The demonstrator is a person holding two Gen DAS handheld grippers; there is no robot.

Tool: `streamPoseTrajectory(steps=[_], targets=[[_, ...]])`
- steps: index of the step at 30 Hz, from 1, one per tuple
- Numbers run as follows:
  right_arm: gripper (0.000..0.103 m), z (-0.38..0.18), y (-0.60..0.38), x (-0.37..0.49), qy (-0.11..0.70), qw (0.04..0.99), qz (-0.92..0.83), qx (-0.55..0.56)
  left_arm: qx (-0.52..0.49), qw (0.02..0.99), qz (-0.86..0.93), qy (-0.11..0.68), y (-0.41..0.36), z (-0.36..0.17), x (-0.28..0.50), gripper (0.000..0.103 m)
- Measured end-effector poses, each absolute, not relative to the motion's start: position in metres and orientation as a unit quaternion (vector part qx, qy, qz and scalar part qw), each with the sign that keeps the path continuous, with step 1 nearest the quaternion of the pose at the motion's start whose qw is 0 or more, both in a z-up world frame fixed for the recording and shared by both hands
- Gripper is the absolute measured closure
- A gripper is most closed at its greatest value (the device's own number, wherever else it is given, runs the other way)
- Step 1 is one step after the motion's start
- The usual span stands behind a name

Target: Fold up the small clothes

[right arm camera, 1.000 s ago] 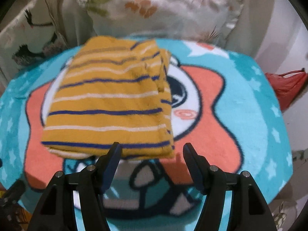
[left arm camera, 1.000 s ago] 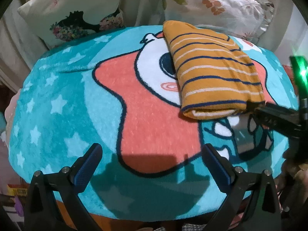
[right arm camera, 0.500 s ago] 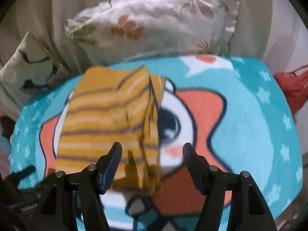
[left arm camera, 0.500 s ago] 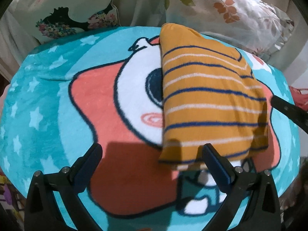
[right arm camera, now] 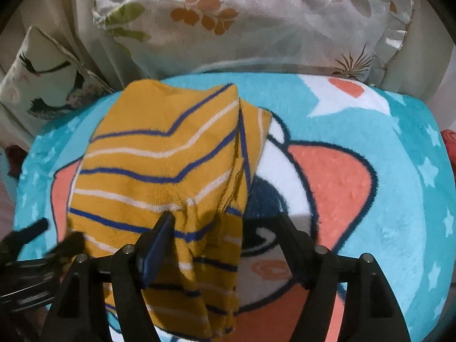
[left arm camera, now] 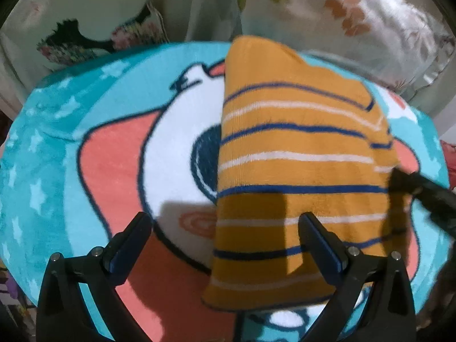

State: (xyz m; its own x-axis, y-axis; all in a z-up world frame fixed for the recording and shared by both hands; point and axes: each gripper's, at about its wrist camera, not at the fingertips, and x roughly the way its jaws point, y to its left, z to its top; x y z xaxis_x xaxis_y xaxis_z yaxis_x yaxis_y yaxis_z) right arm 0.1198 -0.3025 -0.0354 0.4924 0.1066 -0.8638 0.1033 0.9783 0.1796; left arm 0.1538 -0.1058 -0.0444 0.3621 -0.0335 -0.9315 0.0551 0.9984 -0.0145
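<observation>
A folded mustard garment (left arm camera: 299, 171) with navy and white stripes lies on the teal cartoon blanket (left arm camera: 114, 171). My left gripper (left arm camera: 223, 228) stands open low over the garment's near left edge, one finger over the cloth and the other over the blanket. In the right wrist view the garment (right arm camera: 148, 165) is rumpled along its right folded edge. My right gripper (right arm camera: 225, 228) straddles that edge, its jaws opening and cloth loose between them. The right gripper's fingers (left arm camera: 421, 191) show as a dark bar at the garment's right side.
A floral pillow (right arm camera: 256, 22) and a bird-print pillow (right arm camera: 42, 85) stand against the sofa back behind the blanket. Something red (right arm camera: 449, 142) sits past the blanket's right edge. The left gripper's body (right arm camera: 28, 256) fills the lower left of the right wrist view.
Both grippers have closed in on the garment from its two sides. The left one slid right until the garment's left edge lay between its fingers. The garment's right edge now looks bunched.
</observation>
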Motion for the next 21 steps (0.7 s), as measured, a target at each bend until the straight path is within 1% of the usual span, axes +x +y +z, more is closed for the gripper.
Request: streamPoseTrajectory(steps=[3,6,9,12,16,21], targets=[[0.027,-0.028,-0.308,0.123,0.494,0.862,0.005,0.117,0.017,0.826,-0.03,0.563,-0.108,-0.037,0.156,0.0],[0.028,-0.025,-0.312,0.121,0.487,0.864,0.007,0.13,-0.012,0.835,-0.036,0.55,-0.104,-0.016,0.165,0.0],[0.028,-0.026,-0.318,0.119,0.484,0.863,0.007,0.143,-0.032,0.834,-0.029,0.55,-0.1,-0.008,0.188,0.0],[0.027,-0.029,-0.324,0.115,0.485,0.861,0.004,0.152,-0.017,0.835,-0.022,0.549,-0.105,-0.013,0.211,0.0],[0.027,-0.032,-0.337,0.112,0.489,0.858,-0.004,0.158,0.031,0.818,-0.007,0.575,-0.124,-0.043,0.233,0.0],[0.027,-0.029,-0.357,0.113,0.489,0.857,-0.012,0.16,0.022,0.826,-0.015,0.563,-0.128,-0.03,0.236,0.0]])
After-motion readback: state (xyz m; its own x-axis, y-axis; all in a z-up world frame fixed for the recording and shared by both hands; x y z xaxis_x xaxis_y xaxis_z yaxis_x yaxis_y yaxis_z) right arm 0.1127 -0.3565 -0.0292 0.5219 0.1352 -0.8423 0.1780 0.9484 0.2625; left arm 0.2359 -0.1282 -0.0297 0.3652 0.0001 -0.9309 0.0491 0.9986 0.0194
